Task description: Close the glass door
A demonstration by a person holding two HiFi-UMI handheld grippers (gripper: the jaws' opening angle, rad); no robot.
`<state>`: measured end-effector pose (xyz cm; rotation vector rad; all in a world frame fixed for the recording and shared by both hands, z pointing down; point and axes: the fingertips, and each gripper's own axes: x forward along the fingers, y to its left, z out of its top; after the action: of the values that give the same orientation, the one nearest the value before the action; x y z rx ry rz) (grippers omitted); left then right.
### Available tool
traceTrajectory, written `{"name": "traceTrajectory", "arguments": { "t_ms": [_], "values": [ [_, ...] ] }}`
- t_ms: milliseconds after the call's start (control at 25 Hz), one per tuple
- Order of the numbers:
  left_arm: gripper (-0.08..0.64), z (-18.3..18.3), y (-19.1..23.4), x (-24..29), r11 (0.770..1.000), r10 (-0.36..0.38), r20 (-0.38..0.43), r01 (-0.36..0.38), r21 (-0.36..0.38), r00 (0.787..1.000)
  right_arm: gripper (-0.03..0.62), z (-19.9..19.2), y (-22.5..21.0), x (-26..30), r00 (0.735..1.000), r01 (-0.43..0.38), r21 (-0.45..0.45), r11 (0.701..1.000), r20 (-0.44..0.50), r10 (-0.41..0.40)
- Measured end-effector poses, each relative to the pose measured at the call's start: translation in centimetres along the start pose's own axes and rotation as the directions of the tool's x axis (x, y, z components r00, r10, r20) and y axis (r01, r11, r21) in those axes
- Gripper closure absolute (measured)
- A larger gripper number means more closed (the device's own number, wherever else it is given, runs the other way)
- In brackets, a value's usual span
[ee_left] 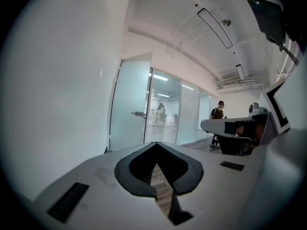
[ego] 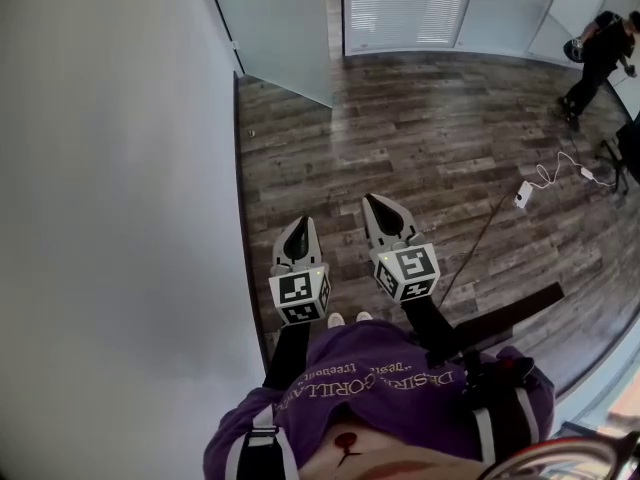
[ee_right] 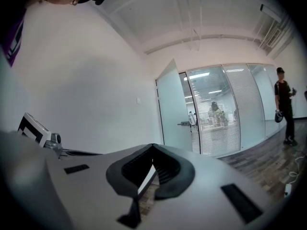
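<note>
Two tools are held side by side above the wooden floor (ego: pixel 440 138): the left gripper (ego: pixel 298 226) and the right gripper (ego: pixel 378 204), each with its jaws closed together on nothing. The glass door (ego: pixel 285 28) stands open at the floor's far edge, beside the white wall (ego: pixel 110 168), well apart from both.

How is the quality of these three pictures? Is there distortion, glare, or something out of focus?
Head view: even light, sharp floor, lines bent at the edges. Left gripper view: strong fisheye bending, black corners, door fairly sharp. Right gripper view: the same bending, the door leans, bright lights behind the glass wall.
</note>
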<state>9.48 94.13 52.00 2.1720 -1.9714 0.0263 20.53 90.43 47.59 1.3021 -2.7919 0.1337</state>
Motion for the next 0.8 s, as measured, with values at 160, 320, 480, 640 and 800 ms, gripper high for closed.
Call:
{"name": "traceTrajectory", "arguments": {
  "t_ms": [160,320,480,640,800],
  "values": [
    [0.56,-0.6,0.7,-1.2,1.0,0.01,0.0,-0.01,-0.008,1.0,0.603,-0.5,1.0,-0.3,1.0,0.006,-0.004,1.0,-0.003,-0.006],
    [0.56,-0.4,1.5,-1.7,1.0,0.013,-0.021,-0.013,-0.015,1.0,0.603,0.0,1.7,0.2,1.0,0.015,0.0,1.0,-0.014,-0.015],
    [0.56,-0.6,2.4,-1.9,0.999,0.012,-0.036,-0.014,-0.036,0.999,0.603,0.4,1.8,0.7,0.999,0.038,-0.01,0.999,-0.027,-0.038],
    [0.56,-1.6,3.8,-1.8,0.999,0.006,-0.057,-0.009,-0.052,0.998,0.603,-0.1,2.3,1.3,0.997,0.064,0.0,0.998,-0.029,-0.064],
    [0.56,-2.7,3.5,-0.7,0.997,-0.015,-0.067,0.01,-0.073,0.998,0.603,-1.1,1.5,1.9,0.996,0.08,-0.003,0.997,-0.046,-0.08]
  ]
}}
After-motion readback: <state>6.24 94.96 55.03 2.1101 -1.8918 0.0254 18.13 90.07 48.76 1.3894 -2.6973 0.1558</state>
